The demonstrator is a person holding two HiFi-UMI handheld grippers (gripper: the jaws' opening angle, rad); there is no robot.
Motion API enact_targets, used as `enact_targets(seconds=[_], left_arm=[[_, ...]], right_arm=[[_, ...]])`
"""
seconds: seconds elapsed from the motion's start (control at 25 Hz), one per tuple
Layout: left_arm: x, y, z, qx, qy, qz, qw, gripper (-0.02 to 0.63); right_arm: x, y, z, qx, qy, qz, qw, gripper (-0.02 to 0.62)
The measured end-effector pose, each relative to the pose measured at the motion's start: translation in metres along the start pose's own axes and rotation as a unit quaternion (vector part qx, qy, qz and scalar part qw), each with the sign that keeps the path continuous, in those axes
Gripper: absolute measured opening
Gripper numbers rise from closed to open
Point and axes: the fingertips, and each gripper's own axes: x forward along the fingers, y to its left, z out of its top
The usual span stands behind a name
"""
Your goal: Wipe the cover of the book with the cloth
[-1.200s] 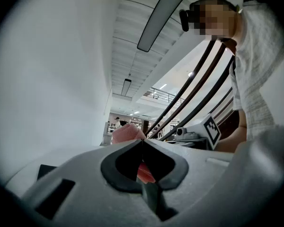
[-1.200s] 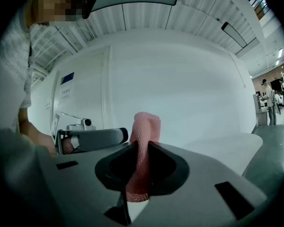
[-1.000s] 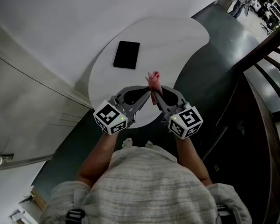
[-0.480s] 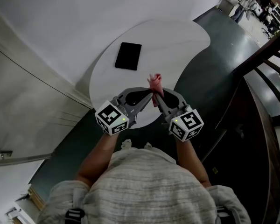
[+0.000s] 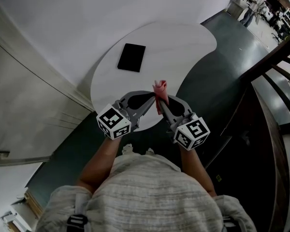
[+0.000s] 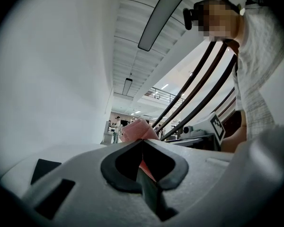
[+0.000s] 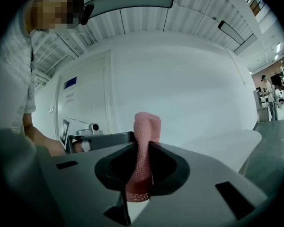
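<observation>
Pink cloth point(image 5: 159, 86) pinched between both tools point(image 5: 153, 96) point(image 5: 160, 100).

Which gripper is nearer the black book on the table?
Left, narrowly. The left gripper sits short of the book, the right gripper beside it, farther right; both hold the pink cloth.

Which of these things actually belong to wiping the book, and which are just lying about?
Part of the job:
- pink cloth, pinched in the jaws of both the left gripper and the right gripper
- black book, lying on the white table

Just around:
- dark railing
- a person far off down the hall
</observation>
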Motion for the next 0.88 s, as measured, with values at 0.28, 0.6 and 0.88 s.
enact_targets(seconds=[0.28, 0.6, 0.88], left_arm=[[-0.007, -0.021, -0.014, 0.003, 0.0, 0.008, 1.0, 0.017], [0.004, -0.002, -0.005, 0.003, 0.008, 0.002, 1.0, 0.017], [0.008, 0.011, -0.011, 0.02, 0.002, -0.001, 0.9998, 0.017]], right_arm=[[-0.019, 0.01, -0.016, 0.002, 0.011, 0.005, 1.0, 0.052], [-0.003, -0.008, -0.009, 0.016, 0.014, 0.003, 1.0, 0.052], [0.007, -0.019, -0.016, 0.01, -0.002, 0.006, 1.0, 0.052]])
